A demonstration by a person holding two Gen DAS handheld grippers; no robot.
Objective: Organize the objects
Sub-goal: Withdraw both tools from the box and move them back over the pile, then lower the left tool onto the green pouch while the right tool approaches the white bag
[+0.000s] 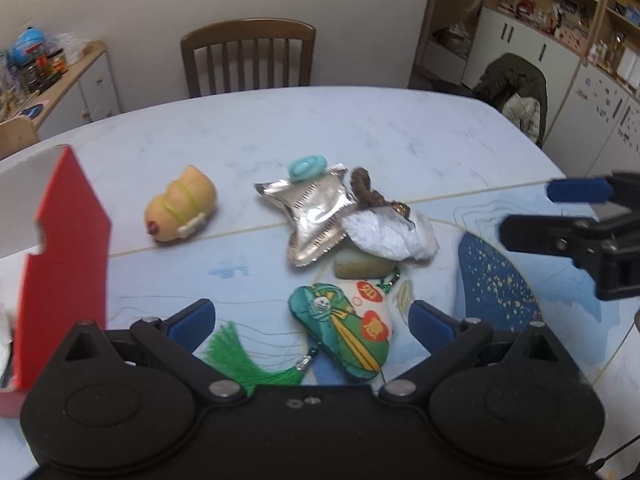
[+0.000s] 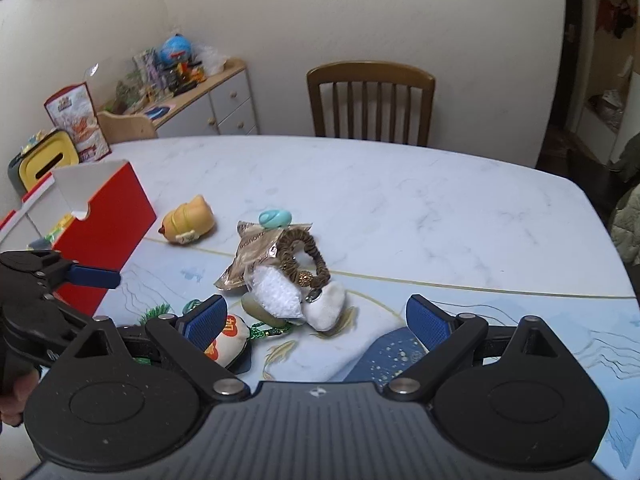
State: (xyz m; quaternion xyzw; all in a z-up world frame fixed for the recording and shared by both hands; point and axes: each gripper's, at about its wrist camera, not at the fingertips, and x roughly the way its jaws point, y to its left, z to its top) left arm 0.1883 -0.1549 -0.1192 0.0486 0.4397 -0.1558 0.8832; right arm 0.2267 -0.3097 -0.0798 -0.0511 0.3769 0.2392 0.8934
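A pile of small objects lies mid-table: a silver foil packet (image 1: pixel 316 216), a teal oval (image 1: pixel 307 167), a brown scrunchie (image 2: pixel 306 256), a white crinkled packet (image 1: pixel 390 236), a greenish stone (image 1: pixel 362 266) and a green embroidered sachet (image 1: pixel 344 330) with a green tassel (image 1: pixel 244 364). A tan squishy toy (image 1: pixel 182 210) lies apart to the left. A red box (image 2: pixel 108 236) stands open at the left. My left gripper (image 1: pixel 312 322) is open, with the sachet between its fingers. My right gripper (image 2: pixel 316 320) is open, just short of the white packet (image 2: pixel 276 292).
The table (image 2: pixel 400 208) is white marble with a blue printed mat (image 2: pixel 520 340) at the front. A wooden chair (image 2: pixel 370 100) stands at the far side. A cluttered sideboard (image 2: pixel 192 92) is at the back left; shelves and a jacket-draped chair (image 1: pixel 516 92) are at the right.
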